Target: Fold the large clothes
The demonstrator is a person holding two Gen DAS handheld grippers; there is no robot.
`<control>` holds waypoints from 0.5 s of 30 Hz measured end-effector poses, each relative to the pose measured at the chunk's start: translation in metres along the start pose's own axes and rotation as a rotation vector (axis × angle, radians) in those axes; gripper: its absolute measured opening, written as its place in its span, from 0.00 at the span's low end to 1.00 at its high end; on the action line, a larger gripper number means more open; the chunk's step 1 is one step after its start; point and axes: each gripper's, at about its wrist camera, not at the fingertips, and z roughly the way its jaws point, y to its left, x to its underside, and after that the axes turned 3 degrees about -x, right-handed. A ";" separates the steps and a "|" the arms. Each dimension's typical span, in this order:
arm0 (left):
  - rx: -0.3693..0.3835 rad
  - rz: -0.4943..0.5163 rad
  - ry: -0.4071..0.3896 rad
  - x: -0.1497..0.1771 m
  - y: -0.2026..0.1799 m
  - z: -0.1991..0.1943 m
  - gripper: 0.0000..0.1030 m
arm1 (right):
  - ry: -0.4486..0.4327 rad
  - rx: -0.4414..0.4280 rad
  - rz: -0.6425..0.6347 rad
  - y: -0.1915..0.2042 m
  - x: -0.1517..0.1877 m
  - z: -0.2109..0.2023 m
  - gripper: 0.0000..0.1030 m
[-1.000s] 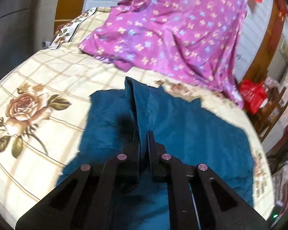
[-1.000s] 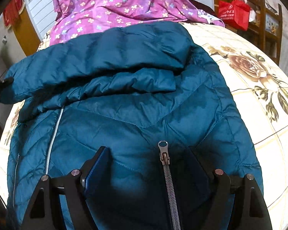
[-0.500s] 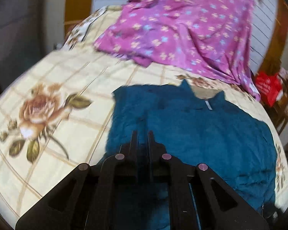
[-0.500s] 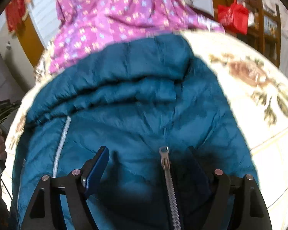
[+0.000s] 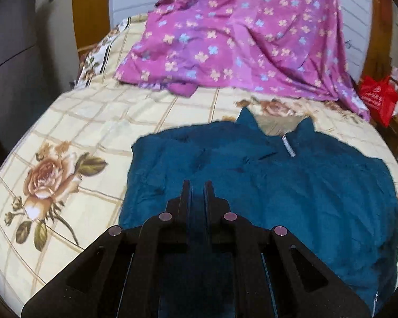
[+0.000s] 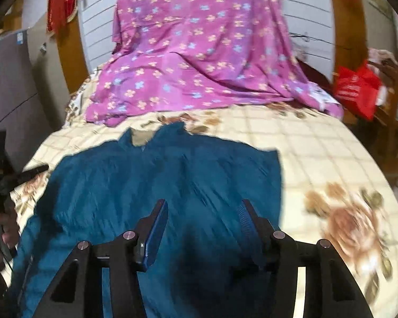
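Left tool (image 5: pixel 197 188) hangs closed and empty over the teal jacket's (image 5: pixel 265 185) left edge, garment flat on the bed (image 5: pixel 87 122), right tool (image 6: pixel 203 206), jaws just narrowing on nothing, above it; fold in progress; next needs fresh edge grasps.

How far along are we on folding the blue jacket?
Early stage. Done: the teal jacket lies spread flat on the floral bedsheet, collar away from the cameras. In hand: nothing; the left gripper is shut and empty, the right gripper open, its jaws just narrowing, above the fabric. Left: every fold.
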 end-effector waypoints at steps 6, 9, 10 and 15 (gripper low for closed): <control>-0.067 0.085 0.109 0.036 -0.022 0.048 0.07 | 0.276 0.060 0.021 -0.032 0.026 0.096 0.55; -0.093 0.120 0.086 0.035 -0.028 0.039 0.07 | 0.273 0.053 0.037 -0.038 0.027 0.092 0.58; -0.084 0.100 0.076 0.032 -0.024 0.035 0.07 | 0.272 0.052 0.029 -0.037 0.024 0.090 0.58; -0.046 -0.062 -0.014 0.000 0.000 0.013 0.07 | 0.069 0.039 0.020 -0.029 -0.022 0.054 0.58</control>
